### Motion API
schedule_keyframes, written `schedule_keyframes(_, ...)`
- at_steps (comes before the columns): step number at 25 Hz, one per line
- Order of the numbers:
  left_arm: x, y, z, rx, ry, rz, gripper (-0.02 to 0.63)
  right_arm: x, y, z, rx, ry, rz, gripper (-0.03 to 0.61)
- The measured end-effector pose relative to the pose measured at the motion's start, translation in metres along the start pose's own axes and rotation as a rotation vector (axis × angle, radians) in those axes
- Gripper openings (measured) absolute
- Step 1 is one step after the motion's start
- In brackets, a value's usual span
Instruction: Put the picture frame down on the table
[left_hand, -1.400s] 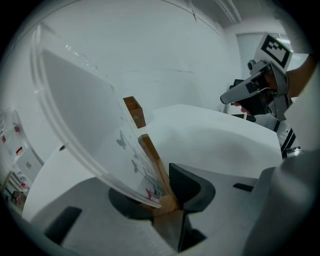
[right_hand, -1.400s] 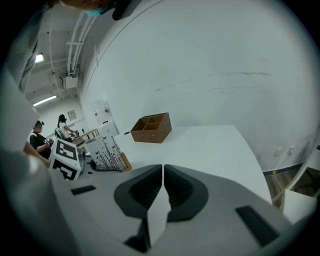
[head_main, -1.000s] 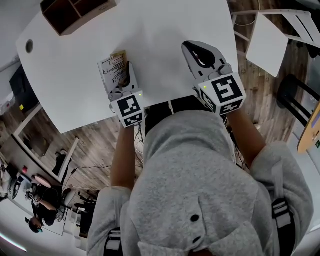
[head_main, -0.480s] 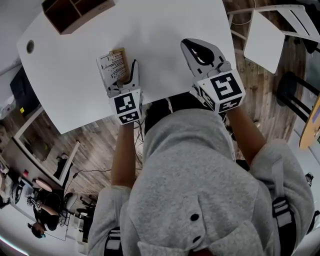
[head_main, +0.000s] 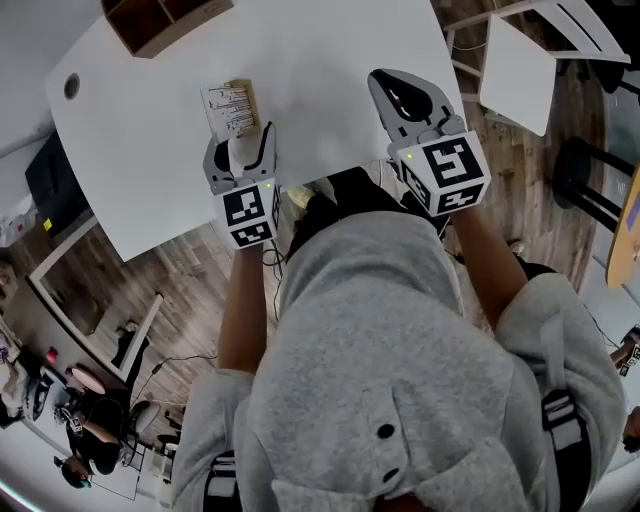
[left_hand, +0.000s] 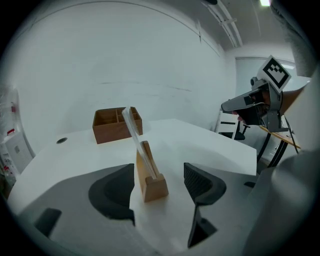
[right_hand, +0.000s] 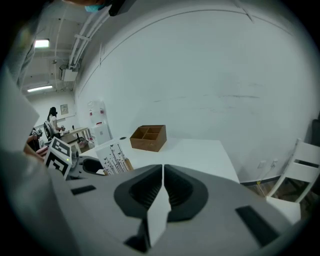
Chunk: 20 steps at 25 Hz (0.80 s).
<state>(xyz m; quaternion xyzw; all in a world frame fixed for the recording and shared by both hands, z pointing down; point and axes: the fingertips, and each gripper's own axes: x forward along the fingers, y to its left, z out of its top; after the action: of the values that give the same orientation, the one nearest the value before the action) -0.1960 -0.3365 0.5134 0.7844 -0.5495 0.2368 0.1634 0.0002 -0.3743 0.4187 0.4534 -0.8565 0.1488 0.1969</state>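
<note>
The picture frame stands on the table, edge-on, its base between the left gripper tips; those jaws have just been opening and stand wide, touching nothing, while the right gripper, closed and empty, is farther off

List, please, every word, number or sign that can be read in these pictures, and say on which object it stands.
No text can be read with certainty.
Picture frame: its print shows thin dark lines, a drawing; any lettering is too small to read.
Square markers on the gripper cubes: black-and-white patterns, not letters.
Small sign on the far wall, right gripper view: too small to read.
</note>
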Motion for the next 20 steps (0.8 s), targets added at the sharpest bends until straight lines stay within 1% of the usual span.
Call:
schedule_keyframes(4, -0.023, 0.001, -0.003, 0.001, -0.019, 0.0, 0.302, -0.018, 0.007, 0.002, -0.029, -0.024, -0.035, 0.031)
schedule_keyframes(9, -0.059, 0.009, -0.007, -0.021, -0.052, 0.006, 0.304, -0.043, 0.026, 0.005, -0.032, -0.05, -0.053, 0.031)
schedule_keyframes(12, -0.088, 0.01, -0.004, -0.004, -0.07, 0.02, 0.302, -0.057, 0.043, 0.005, -0.036, -0.071, -0.055, 0.031)
schedule_keyframes(14, -0.112, 0.009, 0.004, 0.011, -0.101, 0.038, 0.298, -0.068, 0.054, 0.003, -0.034, -0.082, -0.054, 0.031)
schedule_keyframes(15, -0.124, 0.009, 0.009, 0.016, -0.121, 0.055, 0.271, -0.073, 0.06, 0.003, -0.034, -0.088, -0.054, 0.031)
schedule_keyframes(16, -0.137, 0.011, 0.013, 0.019, -0.141, 0.076, 0.205, -0.078, 0.067, 0.003, -0.037, -0.095, -0.054, 0.031)
schedule_keyframes(17, -0.15, 0.014, 0.017, 0.02, -0.155, 0.097, 0.117, -0.082, 0.073, 0.003, -0.042, -0.102, -0.055, 0.031)
schedule_keyframes(18, -0.161, 0.015, 0.018, 0.02, -0.162, 0.103, 0.042, -0.087, 0.079, 0.005, -0.049, -0.11, -0.056, 0.031)
schedule_keyframes(20, -0.177, 0.012, 0.018, 0.013, -0.158, 0.077, 0.026, -0.097, 0.09, 0.008, -0.062, -0.127, -0.061, 0.031)
